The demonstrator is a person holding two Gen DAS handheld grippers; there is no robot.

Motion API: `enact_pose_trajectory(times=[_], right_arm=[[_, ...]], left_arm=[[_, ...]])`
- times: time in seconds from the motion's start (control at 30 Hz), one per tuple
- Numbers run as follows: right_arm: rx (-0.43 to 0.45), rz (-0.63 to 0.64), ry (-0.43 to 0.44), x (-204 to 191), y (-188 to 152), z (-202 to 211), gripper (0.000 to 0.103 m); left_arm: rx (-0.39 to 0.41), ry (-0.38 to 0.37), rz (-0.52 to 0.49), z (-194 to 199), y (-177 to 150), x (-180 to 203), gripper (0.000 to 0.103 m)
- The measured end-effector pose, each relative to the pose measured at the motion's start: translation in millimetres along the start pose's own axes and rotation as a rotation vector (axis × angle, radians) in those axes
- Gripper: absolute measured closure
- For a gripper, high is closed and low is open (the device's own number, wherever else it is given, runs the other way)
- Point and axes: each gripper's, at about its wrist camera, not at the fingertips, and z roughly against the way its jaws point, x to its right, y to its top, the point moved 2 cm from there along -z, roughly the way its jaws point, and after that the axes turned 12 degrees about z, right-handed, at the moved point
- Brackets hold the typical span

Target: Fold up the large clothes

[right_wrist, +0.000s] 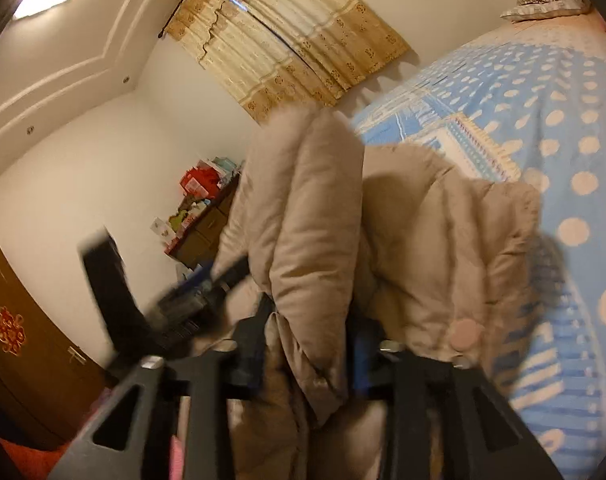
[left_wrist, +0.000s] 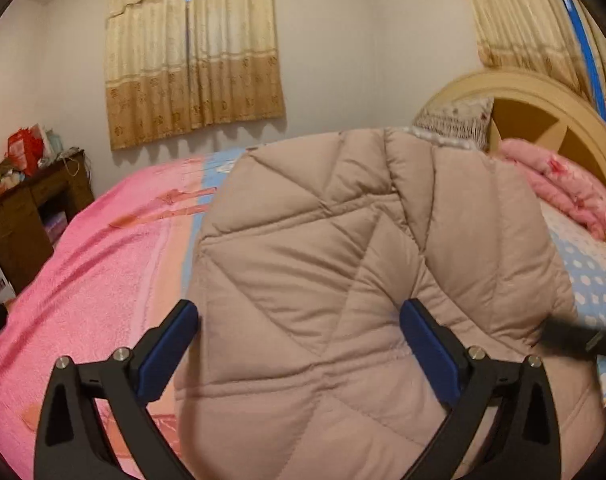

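A beige quilted coat (left_wrist: 343,264) lies spread on the bed. My left gripper (left_wrist: 299,316) is open just above its near part, its blue pads wide apart with nothing between them. In the right wrist view my right gripper (right_wrist: 307,332) is shut on a thick bunched fold of the same coat (right_wrist: 315,216) and holds it lifted off the bed, tilted. The left gripper shows there as a blurred dark shape (right_wrist: 175,300) at the left. A dark blurred part of the right gripper (left_wrist: 579,340) shows at the right edge of the left wrist view.
The bed has a pink blanket (left_wrist: 91,264) on the left and a blue dotted sheet (right_wrist: 543,128) on the right. A folded pink quilt (left_wrist: 559,188) and a pillow (left_wrist: 455,120) lie by the headboard. A dark wooden desk (left_wrist: 19,216) with clutter stands at the left wall.
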Motion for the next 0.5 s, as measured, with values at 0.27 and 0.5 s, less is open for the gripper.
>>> enact_pose_trajectory(times=[0.27,0.5], right_arm=[[0.036,-0.212,-0.111,88,20,19,0.009],[-0.164,0.074,-0.134,35,33,-80,0.069]], left_arm=[[0.012,-0.053,0.091,6,-4,-20,0.0],[0.079,-0.027,0.076,14,-10,-17,0.0]])
